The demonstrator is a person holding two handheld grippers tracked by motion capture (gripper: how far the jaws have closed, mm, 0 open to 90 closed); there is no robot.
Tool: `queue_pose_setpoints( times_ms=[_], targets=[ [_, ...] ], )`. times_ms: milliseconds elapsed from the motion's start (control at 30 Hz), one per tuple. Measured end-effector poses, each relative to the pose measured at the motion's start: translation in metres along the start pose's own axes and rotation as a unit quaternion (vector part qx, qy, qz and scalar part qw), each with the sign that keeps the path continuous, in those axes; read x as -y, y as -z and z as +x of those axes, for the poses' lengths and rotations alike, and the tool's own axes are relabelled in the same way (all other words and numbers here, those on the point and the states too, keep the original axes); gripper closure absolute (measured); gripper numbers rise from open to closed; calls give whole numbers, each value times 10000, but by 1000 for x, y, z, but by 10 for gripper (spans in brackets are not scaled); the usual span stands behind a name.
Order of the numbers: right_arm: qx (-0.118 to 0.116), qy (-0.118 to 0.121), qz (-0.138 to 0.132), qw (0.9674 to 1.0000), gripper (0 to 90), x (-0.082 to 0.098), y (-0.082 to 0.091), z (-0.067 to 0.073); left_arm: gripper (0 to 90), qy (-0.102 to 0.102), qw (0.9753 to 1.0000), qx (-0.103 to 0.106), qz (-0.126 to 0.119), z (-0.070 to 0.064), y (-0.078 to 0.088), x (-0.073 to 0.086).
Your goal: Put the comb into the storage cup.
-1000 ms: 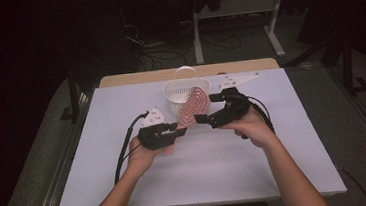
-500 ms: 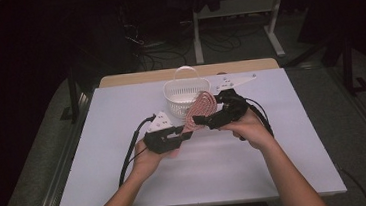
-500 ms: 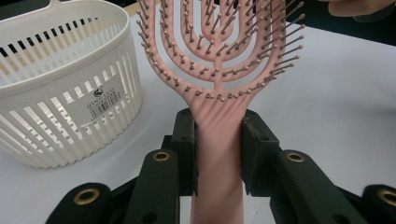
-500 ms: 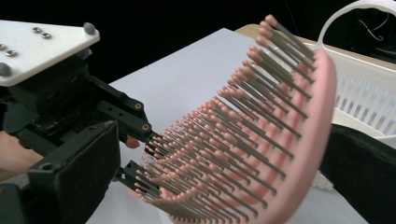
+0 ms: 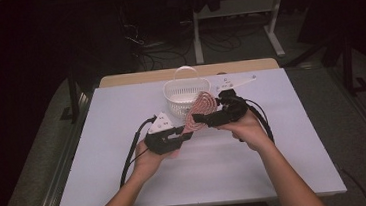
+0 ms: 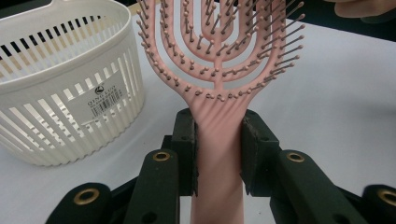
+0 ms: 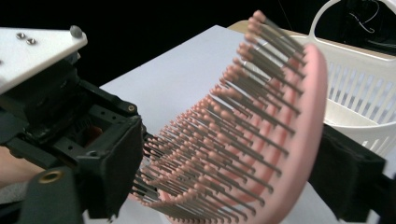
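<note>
from above, i held the brush [image 5: 198, 112] over the table [image 5: 287, 174], just before the basket [image 5: 186, 93], between left gripper [image 5: 186, 136] and right gripper [image 5: 197, 117]. my left view showed my jaws pinching its handle [image 6: 218, 154]. my right view showed jaws just closing around the head, bristles [image 7: 219, 140] touching one pad; i needed a square, gentle squeeze.

Black tools [image 5: 186, 136] — brass-ringed screw holes, grey three-cornered top plates, trailing black cables.
</note>
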State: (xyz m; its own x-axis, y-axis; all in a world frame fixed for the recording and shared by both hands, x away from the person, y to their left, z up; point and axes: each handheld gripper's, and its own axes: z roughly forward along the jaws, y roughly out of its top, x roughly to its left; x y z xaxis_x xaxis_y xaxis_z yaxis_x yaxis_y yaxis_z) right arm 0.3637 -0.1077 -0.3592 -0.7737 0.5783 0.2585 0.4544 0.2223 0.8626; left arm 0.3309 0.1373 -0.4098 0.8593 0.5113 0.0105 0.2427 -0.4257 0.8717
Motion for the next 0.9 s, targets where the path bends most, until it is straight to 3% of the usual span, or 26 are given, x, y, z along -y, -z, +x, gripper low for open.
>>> queue_pose_setpoints(
  times_ms=[433, 900],
  targets=[
    [-64, -234, -115, 9996, 289, -1, 4, -2, 708, -36, 10000, -81, -17, -1, 0, 1],
    [-79, -312, -94, 9994, 369, 0, 3, -3, 708, -107, 9999, -131, 28, -3, -2, 1]
  ],
)
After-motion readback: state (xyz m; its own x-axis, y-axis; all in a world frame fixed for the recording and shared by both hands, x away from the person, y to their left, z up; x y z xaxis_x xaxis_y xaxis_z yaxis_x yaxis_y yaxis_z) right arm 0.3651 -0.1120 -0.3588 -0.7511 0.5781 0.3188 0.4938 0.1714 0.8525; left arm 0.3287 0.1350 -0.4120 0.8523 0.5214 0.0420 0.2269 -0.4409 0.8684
